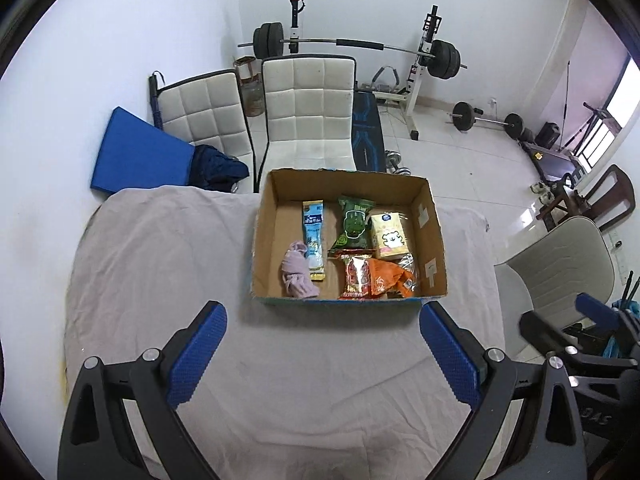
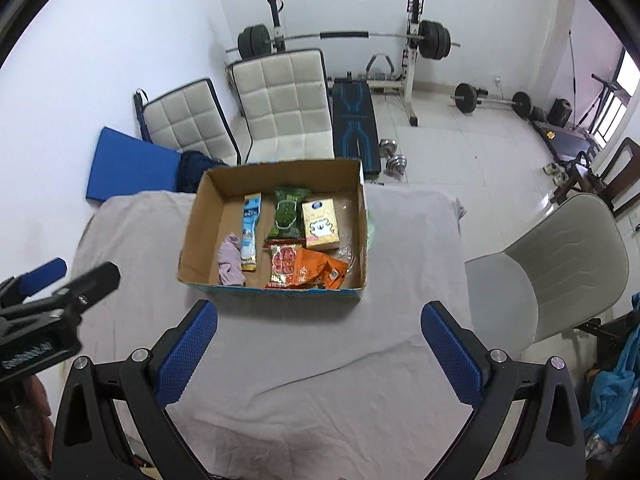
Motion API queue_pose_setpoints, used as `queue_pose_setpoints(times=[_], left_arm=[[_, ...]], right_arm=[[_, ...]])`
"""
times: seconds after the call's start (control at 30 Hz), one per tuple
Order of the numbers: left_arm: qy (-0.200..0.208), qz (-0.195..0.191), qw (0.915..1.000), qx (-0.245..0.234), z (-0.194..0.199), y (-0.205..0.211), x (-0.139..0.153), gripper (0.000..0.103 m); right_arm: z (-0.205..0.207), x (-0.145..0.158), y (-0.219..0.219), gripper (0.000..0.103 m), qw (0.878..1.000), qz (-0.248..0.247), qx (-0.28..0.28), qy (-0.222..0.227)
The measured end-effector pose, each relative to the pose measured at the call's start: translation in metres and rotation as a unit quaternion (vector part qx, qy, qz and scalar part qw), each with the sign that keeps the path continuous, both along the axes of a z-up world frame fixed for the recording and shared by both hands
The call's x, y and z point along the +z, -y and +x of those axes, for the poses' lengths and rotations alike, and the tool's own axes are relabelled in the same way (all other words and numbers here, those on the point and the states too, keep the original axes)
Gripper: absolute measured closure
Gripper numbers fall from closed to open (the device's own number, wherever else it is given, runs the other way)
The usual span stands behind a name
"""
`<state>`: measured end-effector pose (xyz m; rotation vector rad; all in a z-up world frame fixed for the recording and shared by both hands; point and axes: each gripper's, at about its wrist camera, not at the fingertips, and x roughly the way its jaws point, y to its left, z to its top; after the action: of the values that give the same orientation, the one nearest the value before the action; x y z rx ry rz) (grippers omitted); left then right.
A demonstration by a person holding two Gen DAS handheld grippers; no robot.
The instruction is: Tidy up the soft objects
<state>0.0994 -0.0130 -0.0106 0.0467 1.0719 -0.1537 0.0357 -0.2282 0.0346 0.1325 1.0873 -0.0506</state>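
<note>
Grey-sheeted table [image 1: 168,264], open cardboard box [image 1: 434,240], crumpled lilac cloth [image 1: 296,272] inside

Both of my grippers up and empty, jaws wide.

My left gripper [image 1: 322,322] has its 2 blue-padded fingers [image 1: 196,354] spread far apart, gripping nothing. My right gripper [image 2: 318,322] is the same, level beside it, pads [image 2: 452,354] facing inward.

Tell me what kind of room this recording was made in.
Probably a spare room at home used as a gym: a barbell on its rack, a weight bench and dumbbells stand behind the cloth-covered table holding the cardboard box.
</note>
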Motion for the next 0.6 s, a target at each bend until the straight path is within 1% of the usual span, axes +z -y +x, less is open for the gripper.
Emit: queue_pose_setpoints(times=[0.1,0.2,0.37,0.43,0.6], left_arm=[[0.004,-0.012,0.9999,0.003,-0.014,-0.004,0.012,0.004],[0.013,-0.013,0.9998,0.005,-0.029,-0.007,0.024,0.004],[0.033,0.003,0.9994,0.008,-0.048,-0.01,0.04,0.004],[0.037,0.008,0.9992,0.014,-0.051,-0.014,0.044,0.004],[0.046,0.003,0.9988,0.018,-0.064,-0.022,0.054,0.004]], right_arm=[[-0.018,0.02,-0.001,0.0,1.0,0.0,0.001,0.008],[-0.034,0.037,-0.004,0.0,1.0,-0.006,0.001,0.015],[-0.058,0.062,-0.007,0.0,1.0,-0.003,0.001,0.03],[-0.065,0.07,-0.008,0.0,0.999,-0.003,-0.001,0.035],[-0.077,0.082,-0.014,0.0,0.999,-0.013,-0.002,0.044]])
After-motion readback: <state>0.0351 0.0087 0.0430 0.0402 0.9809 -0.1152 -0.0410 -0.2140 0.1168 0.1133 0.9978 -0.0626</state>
